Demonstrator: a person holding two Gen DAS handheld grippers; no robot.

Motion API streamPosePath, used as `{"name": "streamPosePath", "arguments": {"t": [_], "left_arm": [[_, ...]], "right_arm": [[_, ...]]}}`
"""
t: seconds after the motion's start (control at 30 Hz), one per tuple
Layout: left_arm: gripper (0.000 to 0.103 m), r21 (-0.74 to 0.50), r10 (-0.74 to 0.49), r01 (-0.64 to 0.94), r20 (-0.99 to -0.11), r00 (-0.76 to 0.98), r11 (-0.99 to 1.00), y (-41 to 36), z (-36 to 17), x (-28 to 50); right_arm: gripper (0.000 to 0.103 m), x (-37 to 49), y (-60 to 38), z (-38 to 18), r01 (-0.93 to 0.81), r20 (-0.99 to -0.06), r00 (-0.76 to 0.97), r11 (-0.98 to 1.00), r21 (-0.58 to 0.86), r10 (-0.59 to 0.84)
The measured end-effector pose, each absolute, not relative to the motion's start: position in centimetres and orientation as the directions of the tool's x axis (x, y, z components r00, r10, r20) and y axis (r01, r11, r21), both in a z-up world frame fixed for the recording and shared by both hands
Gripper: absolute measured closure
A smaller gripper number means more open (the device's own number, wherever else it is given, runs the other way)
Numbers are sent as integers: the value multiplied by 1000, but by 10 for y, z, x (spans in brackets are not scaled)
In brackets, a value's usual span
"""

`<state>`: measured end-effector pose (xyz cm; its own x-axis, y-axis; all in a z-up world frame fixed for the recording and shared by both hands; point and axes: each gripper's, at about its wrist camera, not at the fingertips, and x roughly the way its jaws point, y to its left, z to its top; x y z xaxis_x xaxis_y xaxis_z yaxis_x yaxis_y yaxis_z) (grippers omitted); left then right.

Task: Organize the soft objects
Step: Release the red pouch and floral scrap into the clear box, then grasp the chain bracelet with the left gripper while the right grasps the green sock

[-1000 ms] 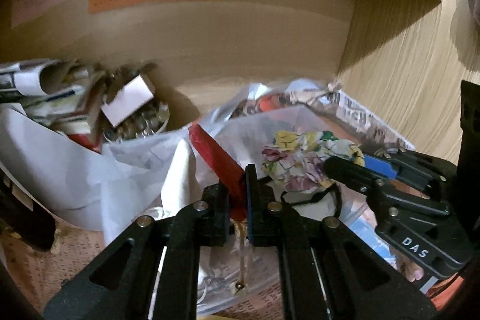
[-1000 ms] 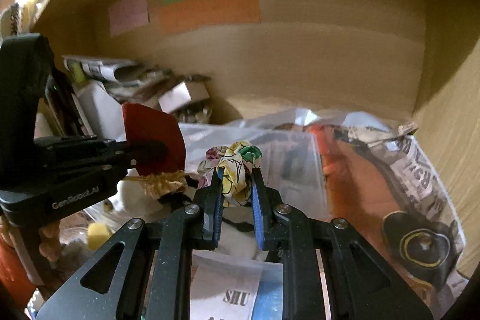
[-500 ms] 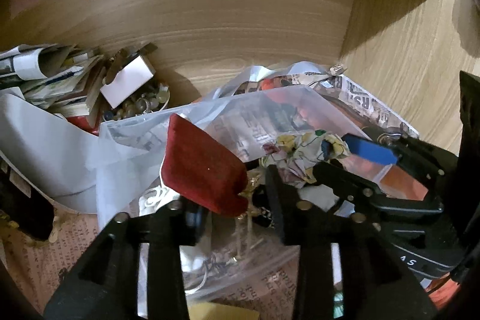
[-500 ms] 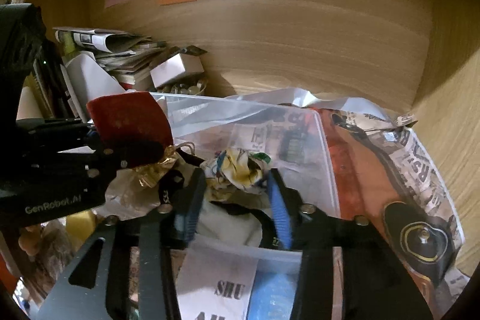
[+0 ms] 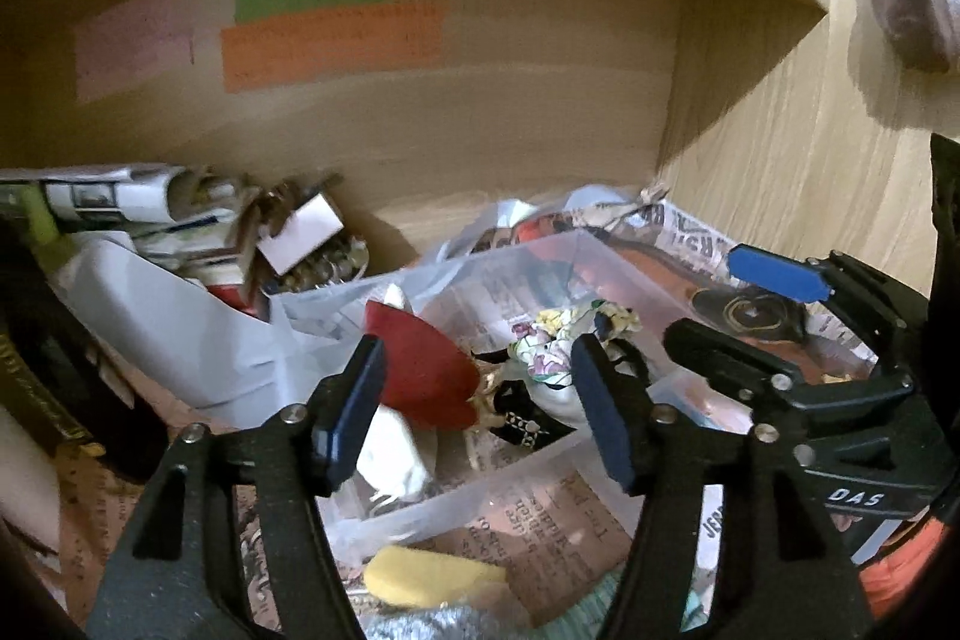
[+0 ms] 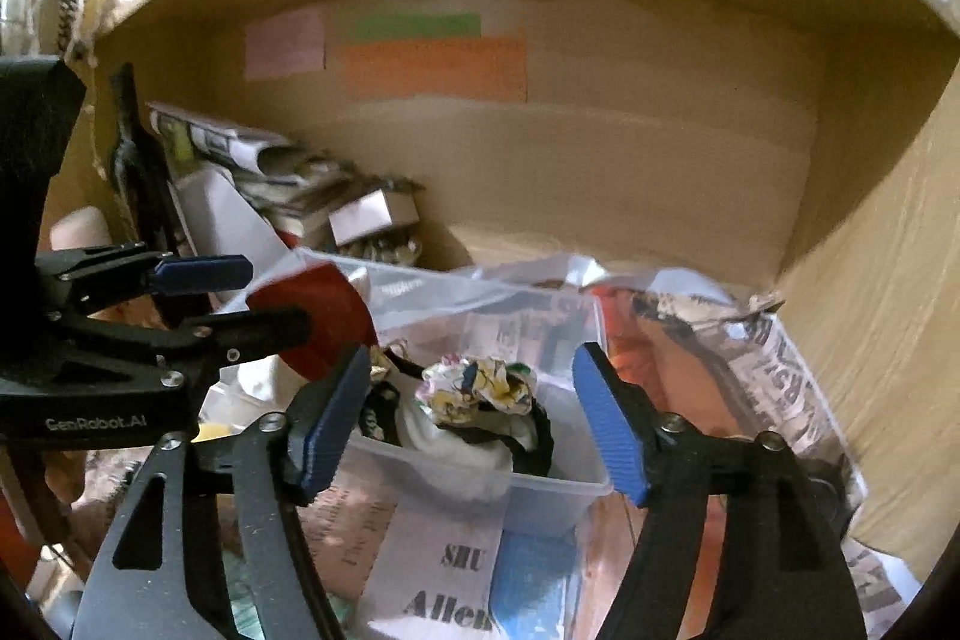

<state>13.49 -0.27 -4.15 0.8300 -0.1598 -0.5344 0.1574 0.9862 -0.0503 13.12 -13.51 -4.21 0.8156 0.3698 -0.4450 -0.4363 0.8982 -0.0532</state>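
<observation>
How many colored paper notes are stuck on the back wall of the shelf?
3. The pink note is on the left, the green note is up beside it, and the orange note sits right under the green one. None seem hidden.

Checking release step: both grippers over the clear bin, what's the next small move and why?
Probably back both out. The left gripper and right gripper are opening, pads clear; red piece and floral cloth lie in the clear bin.
</observation>
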Motion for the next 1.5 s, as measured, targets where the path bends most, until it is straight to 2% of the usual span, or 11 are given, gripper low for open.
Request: {"name": "streamPosePath", "arguments": {"t": [0.2, 0.33, 0.43, 0.9, 1.13, 1.2, 1.33, 1.5], "left_arm": [[28, -57, -138, 126, -484, 864, 990, 8, -27, 105], [13, -51, -104, 91, -463, 880, 995, 18, -27, 85], [12, -37, -76, 66, -469, 880, 997, 22, -33, 75], [12, -74, -50, 2, -657, 752, 997, 46, -107, 44], [12, -110, -61, -25, -714, 698, 994, 53, -139, 29], [13, -120, -65, -31, -719, 692, 992, 56, -145, 25], [24, -104, -49, -36, -708, 705, 994, 57, -151, 18], [40, -113, -48, -43, -693, 719, 993, 63, -152, 15]], "right_arm": [[21, 104, -137, -31, -466, -397, 820, 883, -48, 411], [20, 91, -134, -33, -491, -397, 808, 870, -43, 436], [20, 85, -131, -41, -510, -416, 788, 860, -28, 454], [20, 71, -106, -106, -585, -591, 636, 810, 51, 496], [20, 67, -95, -133, -609, -664, 552, 788, 93, 505], [20, 65, -93, -139, -613, -678, 542, 785, 86, 497], [21, 63, -90, -146, -611, -688, 552, 790, 50, 471], [43, 62, -98, -147, -594, -686, 581, 804, 11, 439]]}}
